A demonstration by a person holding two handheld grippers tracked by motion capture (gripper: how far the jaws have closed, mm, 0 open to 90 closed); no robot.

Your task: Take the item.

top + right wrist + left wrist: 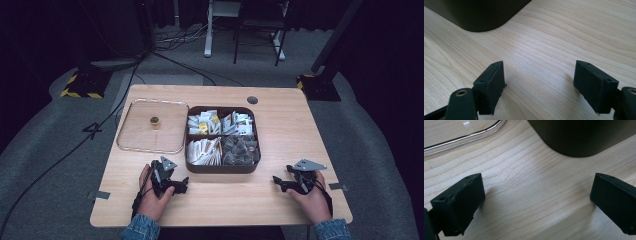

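Note:
A dark brown box point(221, 167) with four compartments of tea bags and sachets stands in the middle of the wooden table point(280, 130). Its clear lid point(135, 142) with a small brass knob point(155, 121) lies flat to the left of it. My left gripper point(182, 184) rests on the table near the box's front left corner point(579, 142), open, nothing between its jaws. My right gripper point(278, 183) rests at the front right, open and empty, with the box's corner point(479, 17) ahead of it. The left gripper point(537, 200) and right gripper point(539, 87) both frame bare wood.
The lid's rim point(461, 138) shows at the top left of the left gripper view. A cable hole point(252, 100) sits at the table's back edge. Stands with yellow-black bases point(82, 85) and cables lie on the floor behind.

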